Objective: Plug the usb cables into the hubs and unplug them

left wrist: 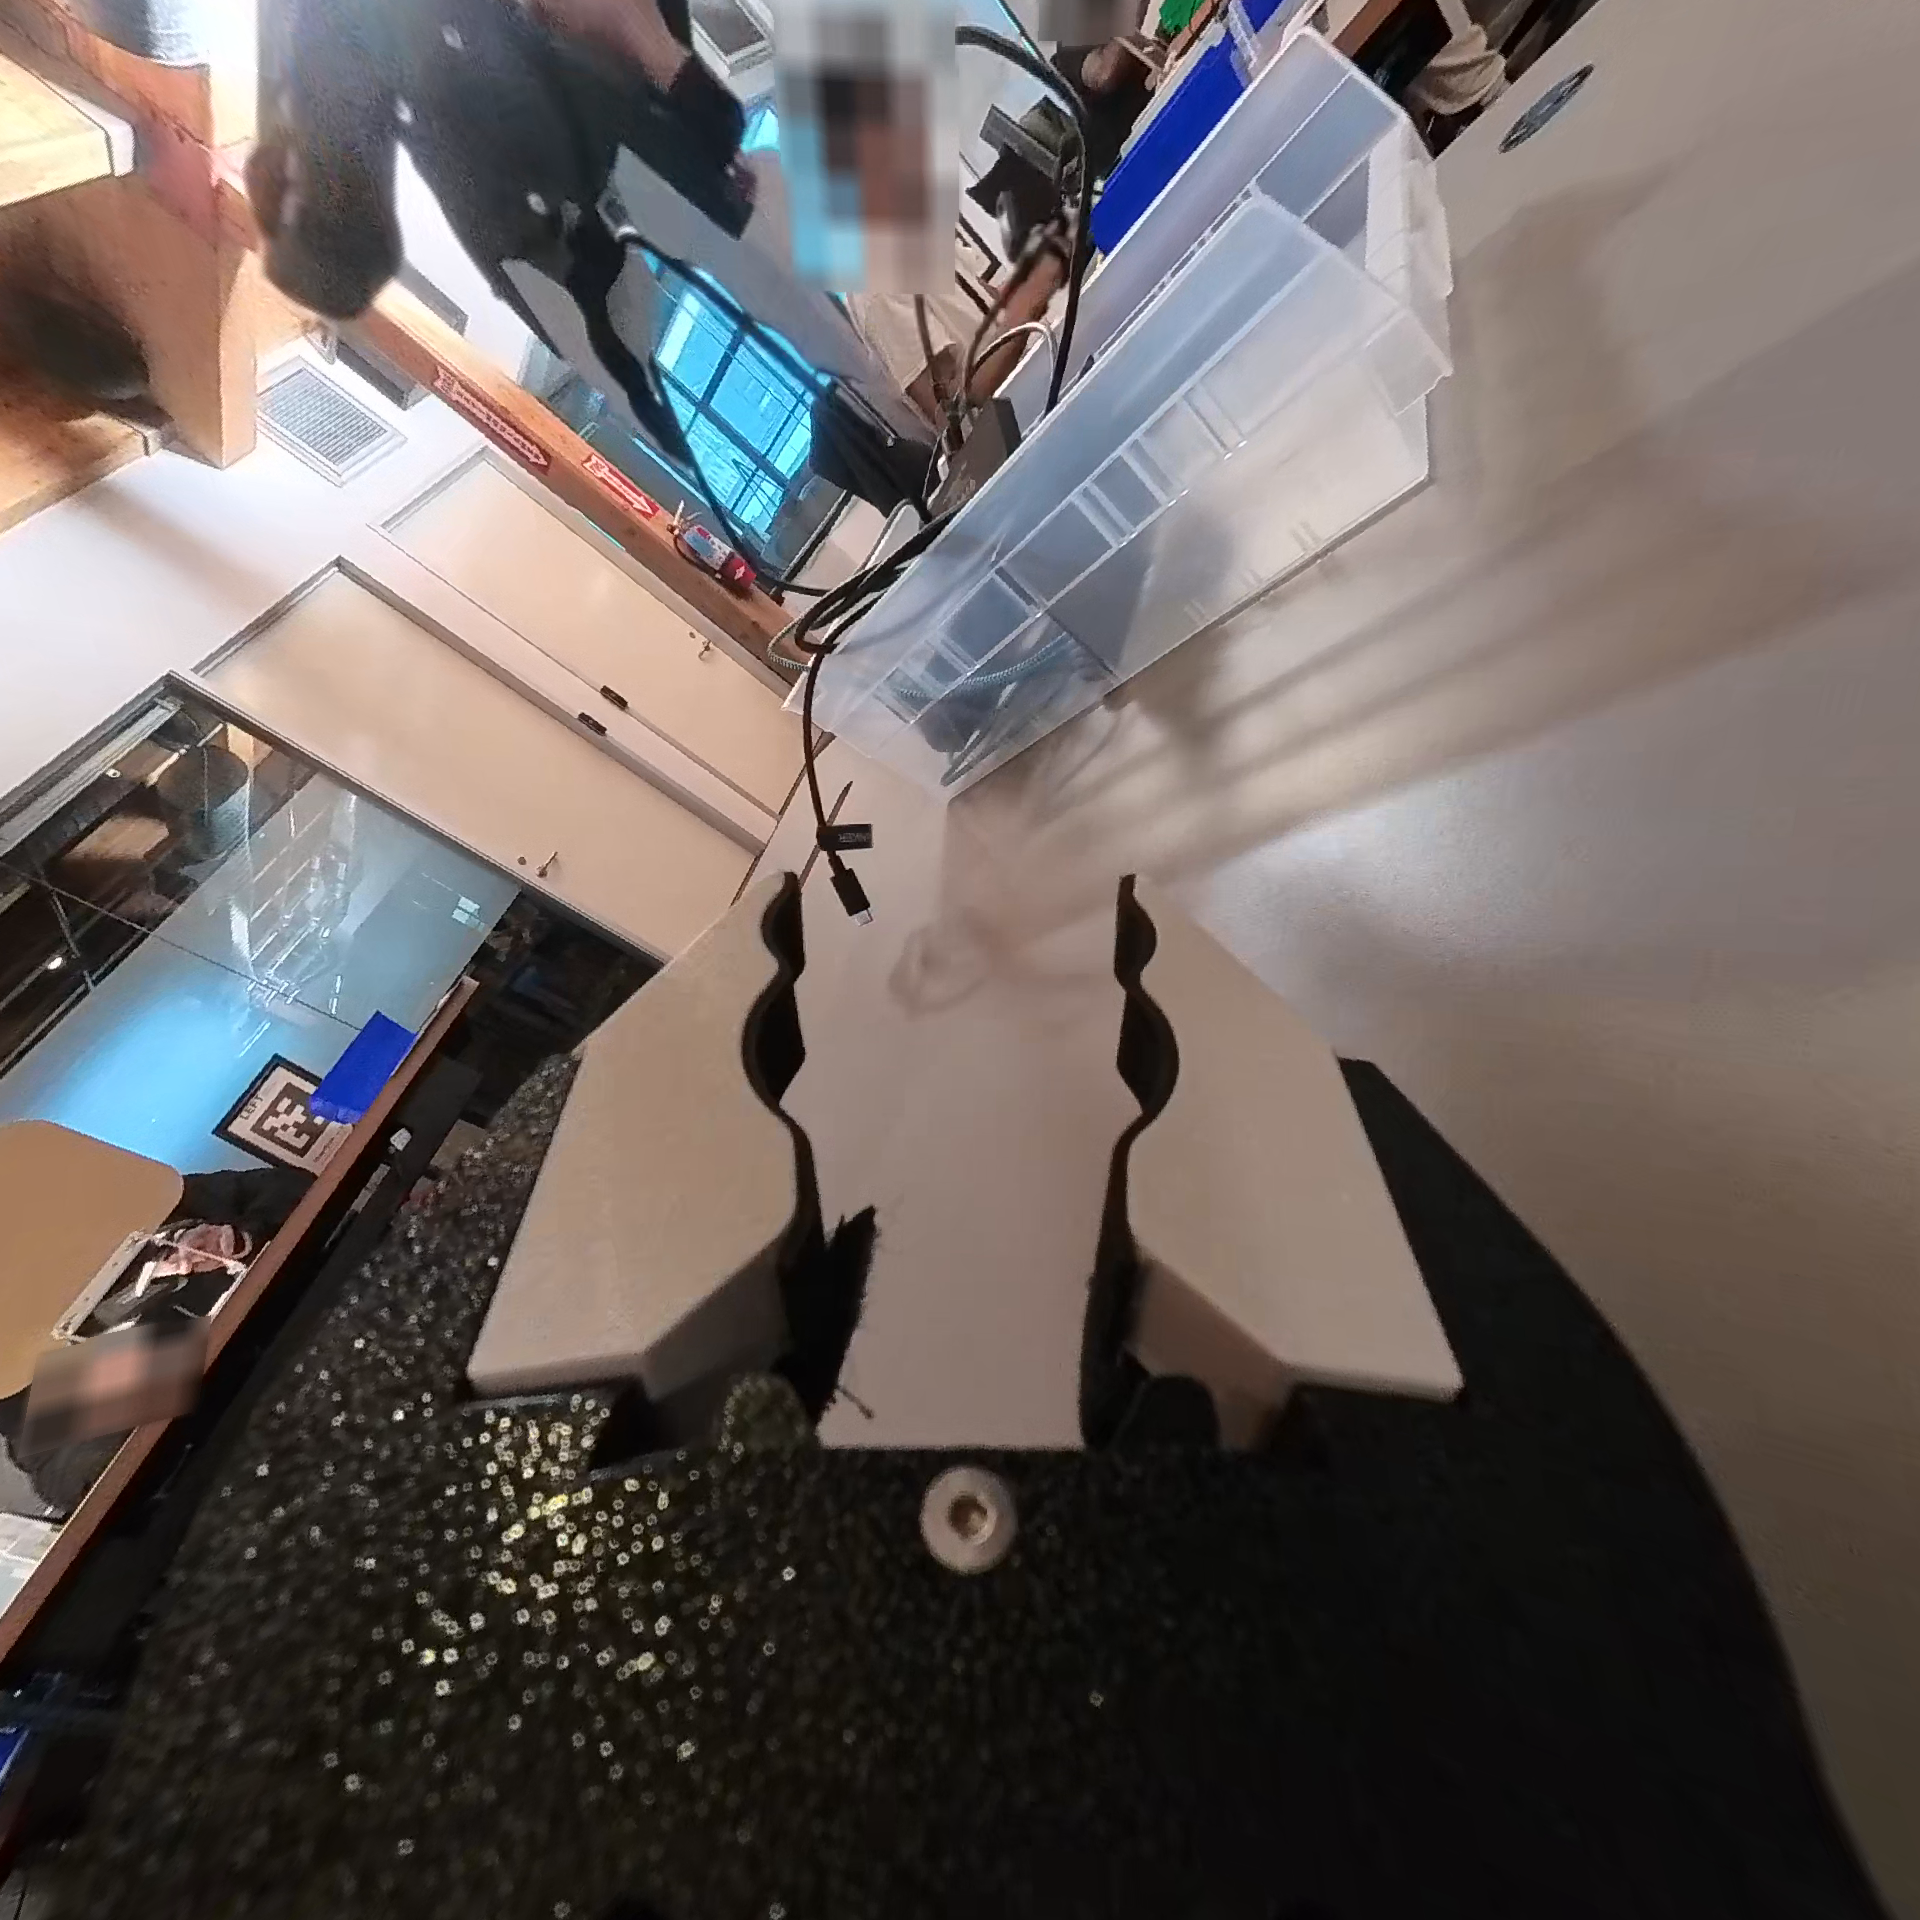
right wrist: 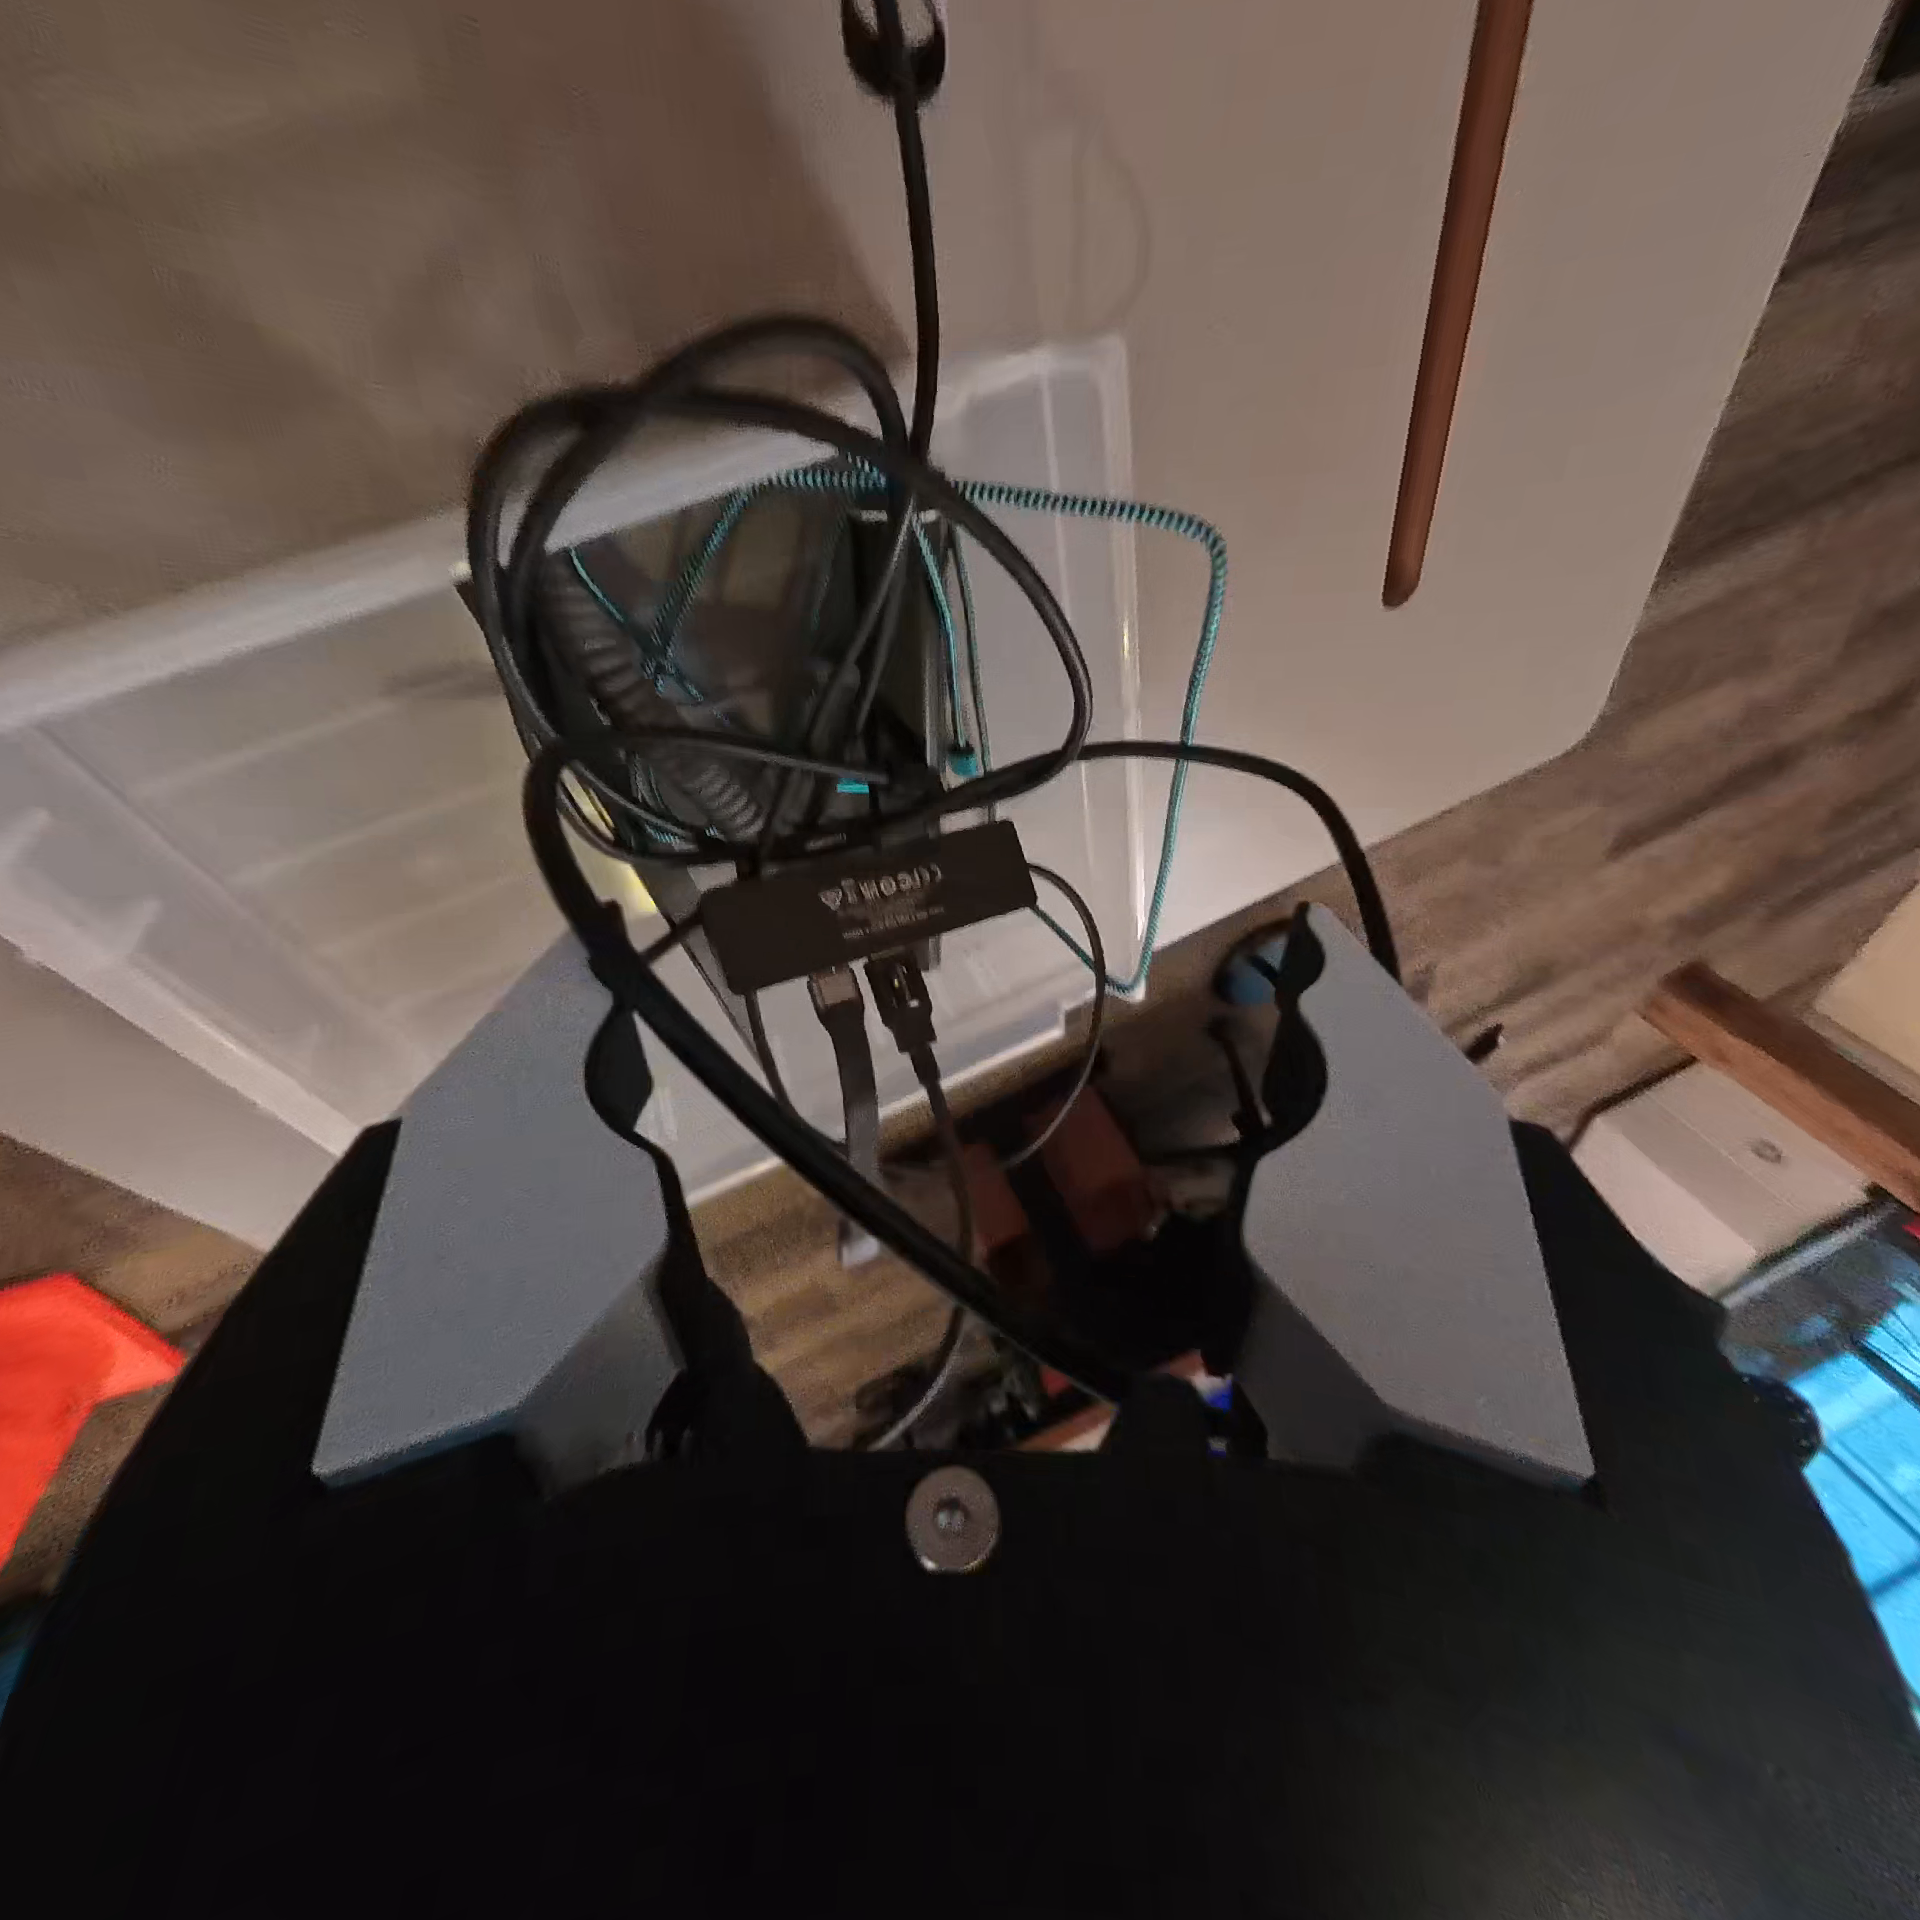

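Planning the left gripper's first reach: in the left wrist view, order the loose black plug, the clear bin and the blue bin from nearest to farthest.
From the left gripper:
1. Loose black plug, just ahead by the left fingertip.
2. Clear bin, beyond, up-right.
3. Blue bin, farthest, top.

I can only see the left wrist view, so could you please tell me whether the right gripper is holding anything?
Observer: No, the right gripper is open, its jaws wide apart and gripping nothing.
Operator: Thank you. What lies ahead of it?
Observer: A black hub amid tangled cables, in front of a clear bin.
Operator: Is anything plugged into it?
Observer: Yes, a flat grey cable and a black cable sit side by side in its near edge.
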### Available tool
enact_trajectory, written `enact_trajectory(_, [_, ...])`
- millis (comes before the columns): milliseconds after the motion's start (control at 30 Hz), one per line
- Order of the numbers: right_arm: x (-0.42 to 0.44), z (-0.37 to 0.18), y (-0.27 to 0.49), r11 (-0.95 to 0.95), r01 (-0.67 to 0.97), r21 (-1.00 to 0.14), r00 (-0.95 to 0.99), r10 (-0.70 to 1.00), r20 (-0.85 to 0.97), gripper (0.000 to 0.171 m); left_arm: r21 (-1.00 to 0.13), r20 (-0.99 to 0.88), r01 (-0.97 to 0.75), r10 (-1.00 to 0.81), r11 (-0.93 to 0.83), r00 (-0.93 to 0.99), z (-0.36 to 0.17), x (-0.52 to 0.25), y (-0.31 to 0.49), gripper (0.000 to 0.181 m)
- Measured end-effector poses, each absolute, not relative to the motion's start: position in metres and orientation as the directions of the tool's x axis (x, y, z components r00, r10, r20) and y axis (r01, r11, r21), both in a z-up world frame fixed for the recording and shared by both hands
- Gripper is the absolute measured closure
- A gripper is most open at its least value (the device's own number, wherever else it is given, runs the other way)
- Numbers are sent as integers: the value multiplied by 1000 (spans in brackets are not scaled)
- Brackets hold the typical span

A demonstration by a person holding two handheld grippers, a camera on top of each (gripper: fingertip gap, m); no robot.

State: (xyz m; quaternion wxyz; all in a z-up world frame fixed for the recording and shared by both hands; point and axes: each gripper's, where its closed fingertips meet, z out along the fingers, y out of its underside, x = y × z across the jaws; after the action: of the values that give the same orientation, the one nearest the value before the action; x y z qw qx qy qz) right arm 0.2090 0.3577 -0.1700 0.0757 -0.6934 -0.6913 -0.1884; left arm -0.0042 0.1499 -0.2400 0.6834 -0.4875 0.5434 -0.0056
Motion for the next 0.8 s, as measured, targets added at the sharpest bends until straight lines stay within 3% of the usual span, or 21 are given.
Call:
enact_trajectory(167, [191,-168,358,6,1000,7,-8,914,406,52,-673,-737,-522,-538,524,409,-240,-5,150,123])
enact_trajectory(333, [161,-146,349,-76,938,-338,181,940,289,59,-672,-737,-523,-541,524,406,-241,-5,149,123])
enact_trajectory(400, [149,-134,338,-218,854,-473,289,954,82,59,-673,-736,-523,-541,524,406,-241,-5,149,123])
enact_trajectory(500, [142,-115,340,-417,707,-572,412,899,-145,57,-673,-736,-525,-544,521,403,-242,-5,150,123])
enact_trajectory(667, [134,-67,362,-306,556,-773,455,890,-25,66,-676,-733,-523,-548,519,404,-242,-6,150,123])
enact_trajectory(800, [138,2,381,-205,261,-943,572,820,-21,71,-674,-734,-526,-550,518,399,-244,-6,150,123])
